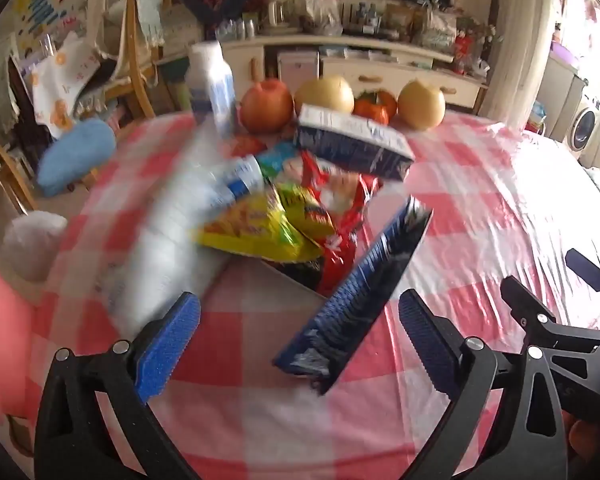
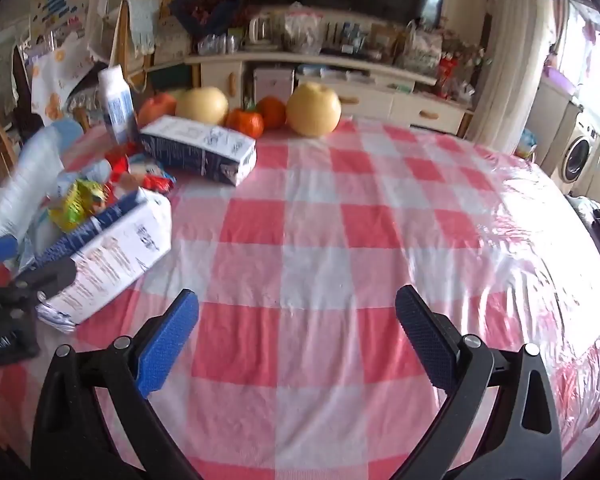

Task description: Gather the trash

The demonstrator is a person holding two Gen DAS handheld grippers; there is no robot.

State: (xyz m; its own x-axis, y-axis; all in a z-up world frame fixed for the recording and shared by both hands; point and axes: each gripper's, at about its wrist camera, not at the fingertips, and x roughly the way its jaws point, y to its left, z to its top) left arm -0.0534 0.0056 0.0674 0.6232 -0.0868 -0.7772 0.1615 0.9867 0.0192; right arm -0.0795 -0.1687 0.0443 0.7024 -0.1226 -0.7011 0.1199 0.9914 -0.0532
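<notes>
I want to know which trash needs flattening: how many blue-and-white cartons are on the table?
2. One carton lies flat near the fruit at the far edge. The other carton lies nearer, tilted, by the left gripper. The wrapper pile may hide more.

Blue-white carton (image 1: 352, 304) tilted on checked cloth; second carton (image 1: 352, 142), yellow wrapper (image 1: 260, 228), red wrapper (image 1: 340, 208) heaped behind.

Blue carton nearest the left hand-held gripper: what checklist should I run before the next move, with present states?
1. Left hand-held gripper open: ok.
2. Blue carton lies between its fingers, untouched: ok.
3. Right hand-held gripper open and empty over bare tablecloth: ok.
4. Left view sharp enough to aim: not ok, the clear bottle is smeared.
5. Trash container in view: not ok, none shows.
6. Carton empty: cannot tell.
</notes>
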